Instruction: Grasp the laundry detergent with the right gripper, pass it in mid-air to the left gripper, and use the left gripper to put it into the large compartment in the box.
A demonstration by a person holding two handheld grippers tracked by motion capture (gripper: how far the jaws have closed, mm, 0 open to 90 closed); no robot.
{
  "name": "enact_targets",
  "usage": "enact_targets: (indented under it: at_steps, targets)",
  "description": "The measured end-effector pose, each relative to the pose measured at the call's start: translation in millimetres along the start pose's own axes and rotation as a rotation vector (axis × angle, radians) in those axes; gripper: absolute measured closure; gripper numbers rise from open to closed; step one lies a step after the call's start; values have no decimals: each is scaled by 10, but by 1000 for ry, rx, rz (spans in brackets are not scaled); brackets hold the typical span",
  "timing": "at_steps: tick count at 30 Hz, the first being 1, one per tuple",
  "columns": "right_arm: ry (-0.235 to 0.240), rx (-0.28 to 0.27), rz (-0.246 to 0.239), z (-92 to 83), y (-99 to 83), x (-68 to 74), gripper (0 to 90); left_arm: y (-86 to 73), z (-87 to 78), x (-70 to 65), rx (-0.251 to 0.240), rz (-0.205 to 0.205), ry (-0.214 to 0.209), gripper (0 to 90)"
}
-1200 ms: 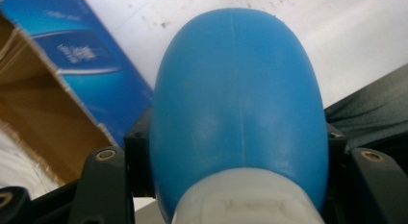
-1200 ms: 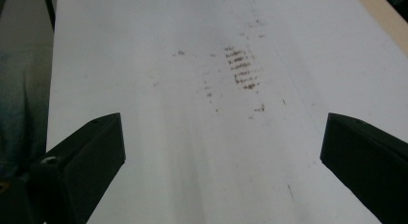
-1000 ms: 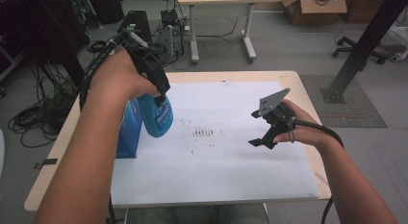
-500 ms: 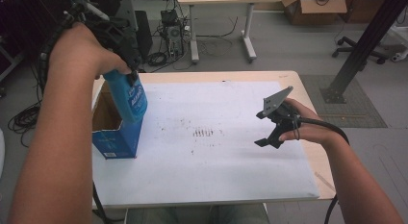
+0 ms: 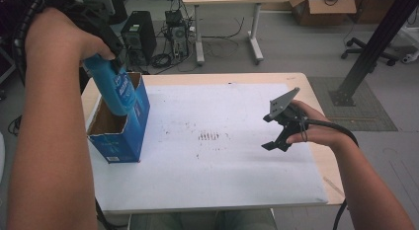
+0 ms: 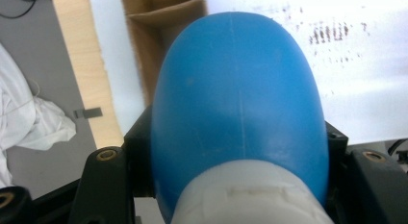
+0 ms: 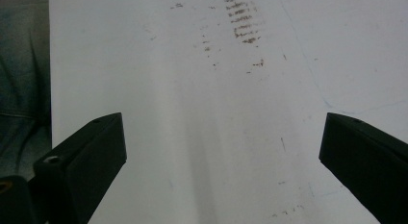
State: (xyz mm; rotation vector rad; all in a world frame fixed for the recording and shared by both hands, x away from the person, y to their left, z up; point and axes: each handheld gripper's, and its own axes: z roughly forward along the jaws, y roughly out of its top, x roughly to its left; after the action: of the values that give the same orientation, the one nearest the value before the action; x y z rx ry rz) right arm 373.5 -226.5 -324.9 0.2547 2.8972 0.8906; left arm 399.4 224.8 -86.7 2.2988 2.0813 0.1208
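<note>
The wooden table (image 5: 316, 99) is covered by a white sheet (image 5: 227, 175) bearing a patch of dark smudges (image 5: 210, 136) near its middle. At its left side stands an open-topped blue cardboard box (image 5: 123, 141), brown inside. My left gripper (image 5: 106, 40) is raised above that box, jaws clamped on a blue plastic bottle (image 6: 238, 113) with a white cap (image 6: 248, 197); the bottle hangs bottom-down, its lower end at the box opening. My right gripper (image 5: 279, 126) hovers over the sheet's right part, well apart from the box, jaws spread wide with nothing between them
</note>
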Motion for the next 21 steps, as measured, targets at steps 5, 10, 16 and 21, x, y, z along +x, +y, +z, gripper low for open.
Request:
enact_targets:
  at_steps: [5, 10, 16, 21]
  targets:
    - [7, 26, 7, 16, -8, -25, 27, 17, 23, 135, 3, -33, 18, 387]
    - [11, 30, 13, 28, 4, -50, 27, 49, 87, 253, 12, -58, 23, 387]
    - [17, 37, 14, 54, 27, -64, 27, 76, 171, 341, 15, -73, 21, 387]
    - [21, 40, 16, 79, 33, -62, 27, 88, 236, 383, 17, -80, 21, 387]
